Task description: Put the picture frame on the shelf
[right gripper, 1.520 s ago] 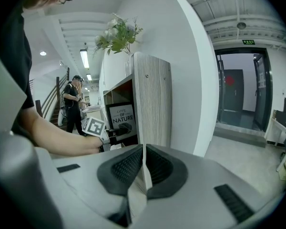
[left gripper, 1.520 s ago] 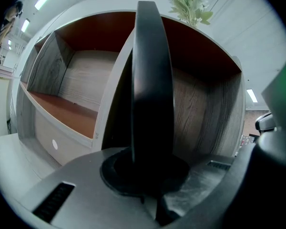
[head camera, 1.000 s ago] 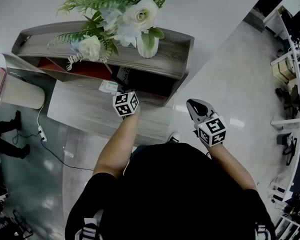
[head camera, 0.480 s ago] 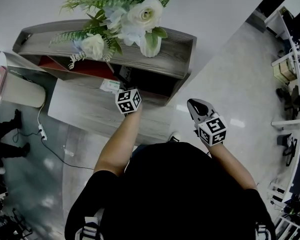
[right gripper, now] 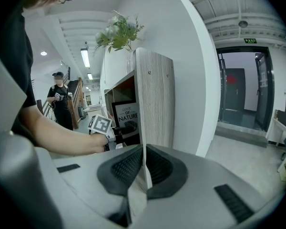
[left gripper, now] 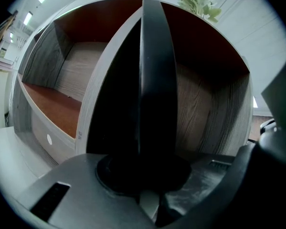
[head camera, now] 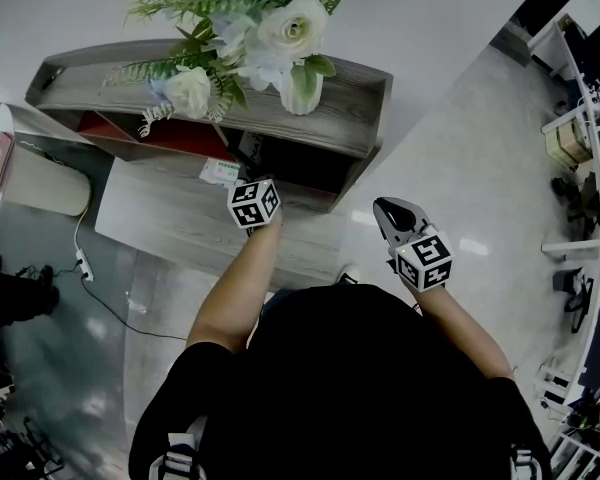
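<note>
The picture frame is black with a print reading "love of nature". It stands upright in the right-hand compartment of the grey wooden shelf. My left gripper reaches into that compartment and is shut on the frame's edge. In the left gripper view the frame shows edge-on between the jaws, with the compartment's wood wall behind it. My right gripper hangs shut and holds nothing, to the right of the shelf's side panel.
A vase of white and blue flowers stands on the shelf's top, above the compartment. A low white cabinet sits in front of the shelf. A cable lies on the floor at the left. A person stands far back.
Both grippers keep still, the left still on the frame. At the left edge a bystander's feet have shifted downward.
</note>
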A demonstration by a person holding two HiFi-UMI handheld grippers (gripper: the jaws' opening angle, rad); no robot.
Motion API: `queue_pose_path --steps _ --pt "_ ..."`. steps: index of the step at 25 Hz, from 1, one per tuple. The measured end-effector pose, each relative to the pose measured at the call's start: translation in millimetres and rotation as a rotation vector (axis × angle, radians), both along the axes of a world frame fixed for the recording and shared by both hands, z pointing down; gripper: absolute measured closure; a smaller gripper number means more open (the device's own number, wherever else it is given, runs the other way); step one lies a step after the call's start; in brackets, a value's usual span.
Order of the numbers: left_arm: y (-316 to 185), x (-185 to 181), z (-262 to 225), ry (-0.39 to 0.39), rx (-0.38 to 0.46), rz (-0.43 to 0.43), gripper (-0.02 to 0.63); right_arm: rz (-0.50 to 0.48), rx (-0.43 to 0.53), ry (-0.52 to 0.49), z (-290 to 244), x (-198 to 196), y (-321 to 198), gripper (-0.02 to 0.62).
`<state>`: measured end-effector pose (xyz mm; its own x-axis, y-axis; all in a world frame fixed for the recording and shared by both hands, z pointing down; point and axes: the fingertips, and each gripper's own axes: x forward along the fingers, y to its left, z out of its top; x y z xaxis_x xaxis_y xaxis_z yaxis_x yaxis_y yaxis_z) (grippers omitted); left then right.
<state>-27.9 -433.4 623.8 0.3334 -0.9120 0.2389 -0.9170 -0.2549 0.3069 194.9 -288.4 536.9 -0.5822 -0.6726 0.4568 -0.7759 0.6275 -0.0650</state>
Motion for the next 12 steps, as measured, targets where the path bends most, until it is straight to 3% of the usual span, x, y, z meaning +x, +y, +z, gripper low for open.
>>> queue_pose_path --steps 12 --pt "8.4 -0.5 -1.0 0.011 -0.001 0.012 0.54 -0.006 0.0 -0.006 -0.1 -5.8 1.9 0.563"
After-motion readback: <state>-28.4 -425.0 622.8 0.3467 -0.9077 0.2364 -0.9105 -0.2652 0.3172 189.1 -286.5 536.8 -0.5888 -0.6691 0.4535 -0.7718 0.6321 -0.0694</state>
